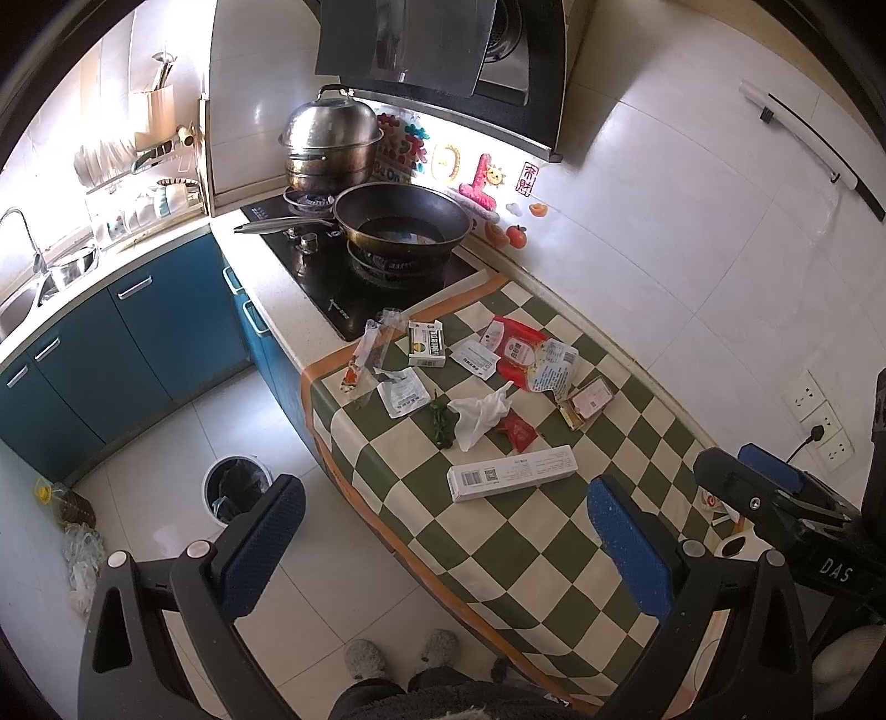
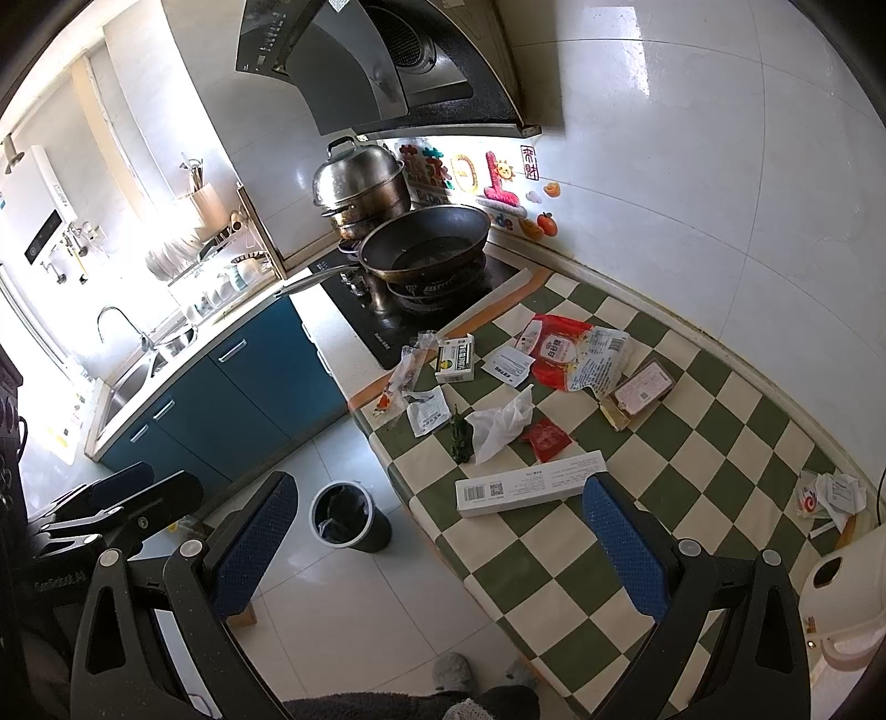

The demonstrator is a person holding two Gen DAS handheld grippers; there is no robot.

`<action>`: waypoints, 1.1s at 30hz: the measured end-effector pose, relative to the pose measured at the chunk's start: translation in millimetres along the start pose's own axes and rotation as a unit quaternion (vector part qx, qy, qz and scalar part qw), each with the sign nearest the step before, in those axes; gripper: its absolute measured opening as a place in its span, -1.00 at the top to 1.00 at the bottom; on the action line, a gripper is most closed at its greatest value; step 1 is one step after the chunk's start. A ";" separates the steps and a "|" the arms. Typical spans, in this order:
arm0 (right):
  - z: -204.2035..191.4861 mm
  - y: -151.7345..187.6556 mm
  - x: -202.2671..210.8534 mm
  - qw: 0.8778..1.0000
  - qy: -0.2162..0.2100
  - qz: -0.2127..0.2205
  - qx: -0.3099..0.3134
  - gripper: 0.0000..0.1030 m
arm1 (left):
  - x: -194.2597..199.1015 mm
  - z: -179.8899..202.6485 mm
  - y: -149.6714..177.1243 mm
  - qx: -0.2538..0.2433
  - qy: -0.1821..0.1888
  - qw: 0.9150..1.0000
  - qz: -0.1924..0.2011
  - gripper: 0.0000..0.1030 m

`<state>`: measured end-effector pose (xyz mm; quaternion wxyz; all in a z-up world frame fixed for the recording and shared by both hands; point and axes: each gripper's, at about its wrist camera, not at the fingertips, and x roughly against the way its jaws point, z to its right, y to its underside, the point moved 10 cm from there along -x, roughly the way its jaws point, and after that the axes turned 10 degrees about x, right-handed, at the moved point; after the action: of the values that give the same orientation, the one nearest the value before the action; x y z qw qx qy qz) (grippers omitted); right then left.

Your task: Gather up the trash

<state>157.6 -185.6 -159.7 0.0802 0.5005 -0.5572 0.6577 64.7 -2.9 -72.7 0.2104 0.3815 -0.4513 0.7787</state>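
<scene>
Both grippers hang above the near end of the counter with nothing between their blue pads: our left gripper (image 1: 446, 540) has its jaws spread wide, and our right gripper (image 2: 440, 540) is spread just as wide. We see a green-and-cream checkered cloth (image 1: 498, 559) with an orange border covering the counter, running beside a white tiled wall (image 1: 692, 221). At its far end sits a black hob (image 1: 354, 288) carrying a dark wok (image 1: 401, 221) and, behind it, a lidded steel steamer pot (image 1: 329, 144), under a range hood (image 1: 421, 44). Blue cabinets (image 1: 138, 338) turn the corner toward a sink (image 2: 119, 387) in bright glare. On the pale floor tiles, just off the cloth's edge, stands a round bin (image 2: 343, 515) with a dark liner. The trash lies scattered on the cloth's far half: a long white box (image 1: 512, 473) with a barcode nearest us, a crumpled white tissue (image 1: 479, 412) touching a red sachet (image 1: 518, 429) and a bit of green scrap (image 1: 443, 423), a red-and-white food bag (image 1: 531, 354), a small green-and-white carton (image 1: 426, 343), a brown packet (image 1: 587, 401), and clear wrappers (image 1: 376, 343) at the cloth's edge by the hob.
</scene>
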 end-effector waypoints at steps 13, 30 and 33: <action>1.0 -3.9 -0.4 1.000 -0.001 0.000 0.000 -1.00 | -0.9 2.5 0.5 0.002 0.003 1.000 -0.001 -1.00; 92.7 39.9 -70.1 0.979 0.146 -0.083 -0.112 -1.00 | -150.7 -5.1 -9.8 -0.151 -0.122 0.981 -0.018 -1.00; 133.6 74.0 -104.7 0.967 0.179 -0.121 -0.138 -1.00 | -209.3 20.6 8.8 -0.235 -0.110 0.964 -0.064 -1.00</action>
<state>235.5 -274.0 -302.6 0.3259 0.4224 -0.5540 0.6391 196.9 -21.6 -235.5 0.2925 0.4329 -0.6169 0.5886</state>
